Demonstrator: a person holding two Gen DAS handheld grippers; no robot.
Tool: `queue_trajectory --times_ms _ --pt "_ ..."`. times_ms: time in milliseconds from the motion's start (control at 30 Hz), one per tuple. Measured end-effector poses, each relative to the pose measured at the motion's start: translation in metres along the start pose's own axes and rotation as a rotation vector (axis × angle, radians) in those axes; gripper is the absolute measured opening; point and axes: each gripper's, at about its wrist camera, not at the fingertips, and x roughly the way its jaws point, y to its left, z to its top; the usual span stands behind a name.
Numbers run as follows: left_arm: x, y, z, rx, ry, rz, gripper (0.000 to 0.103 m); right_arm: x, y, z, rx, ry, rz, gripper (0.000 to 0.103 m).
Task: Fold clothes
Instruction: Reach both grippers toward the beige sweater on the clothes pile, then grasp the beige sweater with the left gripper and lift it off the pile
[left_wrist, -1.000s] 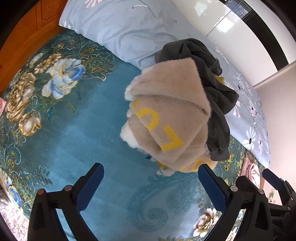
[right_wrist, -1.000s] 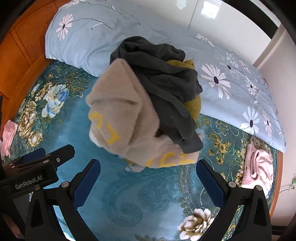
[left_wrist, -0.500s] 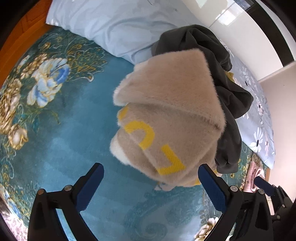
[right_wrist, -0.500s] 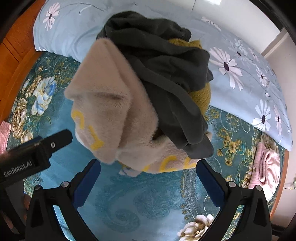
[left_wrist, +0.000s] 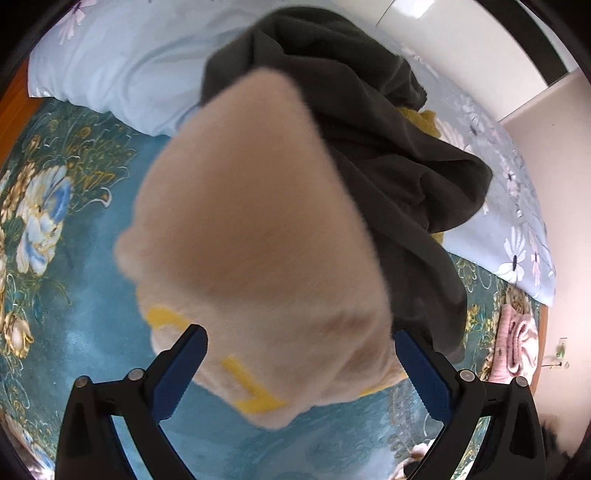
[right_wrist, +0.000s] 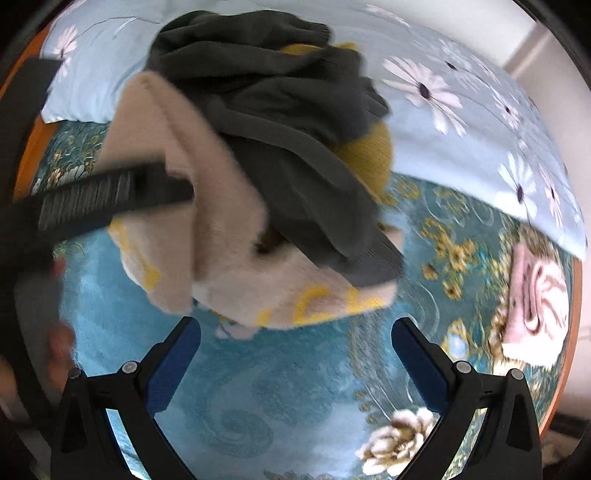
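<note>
A pile of clothes lies on the teal floral bedspread. On top is a fluffy beige garment with yellow letters, with a dark grey garment draped over its far right side and a mustard knit piece under that. My left gripper is open, its fingers on either side of the beige garment's near edge. My right gripper is open just short of the beige garment. The left gripper's finger shows in the right wrist view against the beige garment's left side.
A light blue daisy-print pillow or duvet lies behind the pile. A folded pink item sits on the bedspread at the right. A wooden bed frame edges the left side. A white wall is beyond.
Both grippers have moved forward to the pile. The beige garment now fills the left wrist view and lies between the left fingers. The left gripper now reaches across the right wrist view.
</note>
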Motion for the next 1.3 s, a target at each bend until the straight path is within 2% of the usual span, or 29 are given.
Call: queue_trajectory --times_ms 67,167,233,300,333,467,533,633,700,733,833,967,1067,1200,1300 --pt "0.005 0.005 0.005 -0.060 0.017 0.036 0.099 -0.001 -0.013 -0.011 0.012 0.010 -0.018 0.103" --pt "0.003 0.023 0.011 -0.150 0.006 -0.047 0.084 -0.006 -0.035 -0.029 0.049 0.020 -0.055 0.103" --pt "-0.010 0.037 0.008 -0.176 -0.021 -0.083 0.054 -0.012 -0.050 -0.042 0.080 0.019 -0.089 0.103" --pt "-0.025 0.052 0.003 -0.191 -0.049 -0.105 0.035 -0.016 -0.061 -0.053 0.117 0.019 -0.105 0.103" --pt "-0.036 0.063 -0.003 -0.195 -0.075 -0.112 0.030 -0.018 -0.064 -0.058 0.136 0.022 -0.104 0.103" --pt "-0.086 0.106 -0.031 -0.199 -0.188 -0.138 0.026 -0.028 -0.063 -0.069 0.190 -0.001 -0.060 0.103" --pt "-0.117 0.124 -0.045 -0.190 -0.231 -0.177 0.025 -0.038 -0.059 -0.072 0.195 -0.028 -0.032 0.103" --pt "-0.166 0.126 -0.063 -0.111 -0.295 -0.215 0.024 -0.050 -0.054 -0.078 0.210 -0.064 0.009 0.103" --pt "-0.200 0.122 -0.072 -0.050 -0.337 -0.274 0.023 -0.059 -0.052 -0.085 0.230 -0.084 0.030 0.103" --pt "-0.215 0.117 -0.080 -0.022 -0.359 -0.307 0.019 -0.063 -0.051 -0.089 0.233 -0.092 0.036 0.103" --pt "-0.256 0.086 -0.094 0.086 -0.405 -0.402 0.017 -0.075 -0.049 -0.105 0.236 -0.118 0.053 0.103" --pt "-0.293 0.028 -0.115 0.234 -0.416 -0.526 0.016 -0.092 -0.058 -0.124 0.262 -0.156 0.070 0.103" --pt "-0.308 -0.017 -0.138 0.331 -0.396 -0.606 0.014 -0.107 -0.082 -0.141 0.316 -0.203 0.077 0.103" --pt "-0.326 -0.084 -0.164 0.459 -0.393 -0.729 0.000 -0.121 -0.126 -0.165 0.395 -0.246 0.073 0.103" --pt "-0.357 -0.129 -0.185 0.545 -0.481 -0.707 0.000 -0.127 -0.166 -0.186 0.473 -0.267 0.067 0.103"
